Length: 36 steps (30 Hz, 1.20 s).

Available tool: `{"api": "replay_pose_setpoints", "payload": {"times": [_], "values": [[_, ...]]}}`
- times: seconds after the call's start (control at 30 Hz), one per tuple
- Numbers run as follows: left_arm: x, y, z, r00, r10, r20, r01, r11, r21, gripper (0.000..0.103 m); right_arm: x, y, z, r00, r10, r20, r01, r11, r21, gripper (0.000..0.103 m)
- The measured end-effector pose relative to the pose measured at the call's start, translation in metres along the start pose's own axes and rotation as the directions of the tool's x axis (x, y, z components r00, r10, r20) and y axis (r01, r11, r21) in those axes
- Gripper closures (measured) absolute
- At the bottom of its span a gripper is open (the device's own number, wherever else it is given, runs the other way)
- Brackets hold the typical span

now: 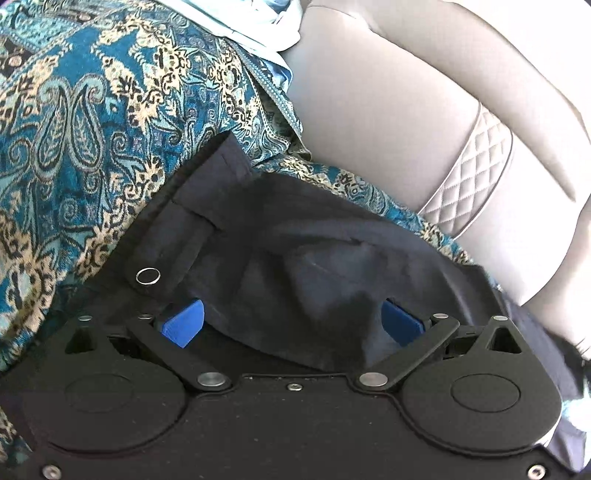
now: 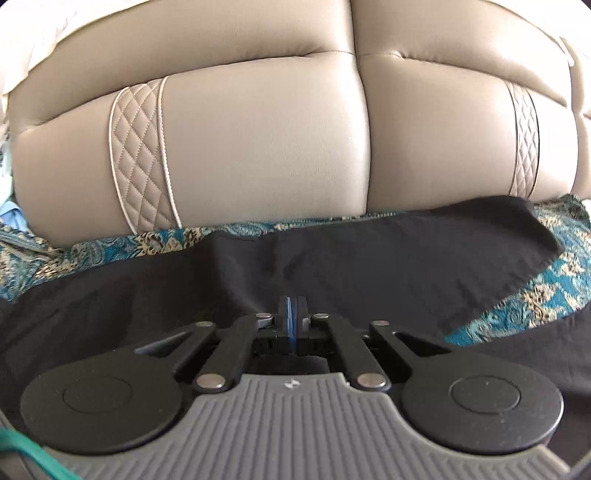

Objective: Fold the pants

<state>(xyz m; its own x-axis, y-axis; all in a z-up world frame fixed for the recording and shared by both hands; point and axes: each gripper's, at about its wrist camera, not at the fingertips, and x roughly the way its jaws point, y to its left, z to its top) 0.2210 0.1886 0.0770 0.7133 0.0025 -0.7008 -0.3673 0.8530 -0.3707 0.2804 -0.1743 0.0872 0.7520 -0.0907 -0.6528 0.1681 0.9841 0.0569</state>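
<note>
Dark navy pants [image 1: 295,240] lie on a teal paisley blanket [image 1: 92,129]. In the left wrist view the waistband with a silver snap ring [image 1: 148,276] faces me. My left gripper [image 1: 291,321] is open, its blue pads [image 1: 183,321] spread wide with bunched waist fabric between them. In the right wrist view the pants [image 2: 369,258] stretch across the blanket [image 2: 546,291], a leg end at the far right. My right gripper [image 2: 291,314] is shut, blue pads pressed together low over the dark fabric; whether cloth is pinched between them I cannot tell.
A beige leather sofa back [image 2: 266,140] with quilted stripes [image 2: 140,155] rises right behind the pants; it shows in the left wrist view [image 1: 406,110] too. Light blue clothing [image 1: 266,33] lies on the blanket at the far end.
</note>
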Motion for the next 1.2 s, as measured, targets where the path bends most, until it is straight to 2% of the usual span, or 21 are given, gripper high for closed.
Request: {"api": "replay_pose_setpoints", "payload": {"times": [0.03,0.1,0.13,0.17,0.2,0.3,0.37,0.53,0.6,0.7,0.77,0.83,0.9,0.97,1.03,1.13,1.2], "values": [[0.0,0.0,0.001,1.0,-0.002,-0.005,0.002,1.0,-0.011,0.0,0.0,-0.004,0.0,1.0,0.022,-0.017,-0.022,1.0,0.001,0.094],[0.001,0.001,0.001,1.0,-0.006,-0.017,0.006,0.999,-0.033,0.0,0.007,-0.012,0.003,0.997,0.044,-0.062,-0.041,0.998,0.052,0.063],[0.001,0.001,0.001,1.0,-0.012,-0.019,0.011,0.999,-0.04,0.0,0.011,-0.013,0.006,0.995,0.046,-0.085,-0.04,0.996,0.075,0.056],[0.002,0.001,0.001,1.0,-0.013,-0.021,0.013,0.999,-0.042,0.0,0.017,-0.014,0.01,0.993,0.061,-0.103,-0.051,0.994,0.099,0.041],[0.002,0.001,0.0,1.0,-0.011,-0.024,0.01,0.999,-0.041,0.0,0.022,-0.014,0.014,0.989,0.08,-0.121,-0.065,0.991,0.121,0.032],[0.007,-0.002,-0.001,0.999,0.006,-0.034,-0.007,1.0,-0.025,0.0,0.048,-0.004,0.027,0.973,0.138,-0.183,-0.101,0.975,0.198,0.017],[0.01,-0.003,-0.002,0.999,0.013,-0.044,-0.014,1.0,-0.019,0.0,0.067,0.011,0.038,0.973,0.133,-0.191,-0.092,0.973,0.212,0.014],[0.016,-0.005,0.003,0.999,0.007,-0.053,-0.009,1.0,-0.025,0.0,0.11,0.072,0.06,0.993,0.009,-0.118,-0.01,1.0,-0.006,0.005],[0.019,-0.005,0.006,0.998,0.001,-0.06,-0.003,1.0,-0.031,0.0,0.13,0.091,0.065,0.991,-0.029,-0.131,0.021,0.998,-0.065,0.004],[0.023,-0.003,0.012,0.997,-0.01,-0.072,0.008,0.999,-0.032,0.0,0.157,0.11,0.071,0.982,-0.012,-0.191,0.007,1.0,-0.028,0.004],[0.025,-0.001,0.016,0.997,-0.017,-0.071,0.015,0.999,-0.033,0.0,0.166,0.122,0.074,0.968,0.072,-0.241,-0.066,0.997,0.034,0.004],[0.027,0.003,0.019,0.998,-0.001,-0.063,-0.001,0.999,-0.034,0.0,0.174,0.145,0.078,0.941,0.153,-0.302,-0.139,0.988,0.068,0.004],[0.03,0.007,0.019,0.998,0.02,-0.066,-0.022,0.999,-0.032,0.0,0.18,0.177,0.079,0.911,0.19,-0.367,-0.186,0.981,0.047,0.004],[0.031,0.011,0.018,0.997,0.014,-0.071,-0.016,0.999,-0.03,0.0,0.184,0.215,0.08,0.892,0.181,-0.415,-0.212,0.977,-0.029,0.004],[0.03,0.013,0.016,0.998,0.0,-0.07,-0.002,1.0,-0.026,0.0,0.193,0.247,0.075,0.875,0.132,-0.466,-0.203,0.973,-0.105,0.004],[0.023,0.015,0.015,0.998,-0.005,-0.062,0.004,1.0,-0.014,0.0,0.208,0.27,0.064,0.85,0.082,-0.521,-0.161,0.981,-0.107,0.004],[0.018,0.017,0.015,0.998,-0.02,-0.056,0.019,1.0,-0.017,0.0,0.206,0.274,0.057,0.87,0.06,-0.489,-0.137,0.983,-0.123,0.013]]}}
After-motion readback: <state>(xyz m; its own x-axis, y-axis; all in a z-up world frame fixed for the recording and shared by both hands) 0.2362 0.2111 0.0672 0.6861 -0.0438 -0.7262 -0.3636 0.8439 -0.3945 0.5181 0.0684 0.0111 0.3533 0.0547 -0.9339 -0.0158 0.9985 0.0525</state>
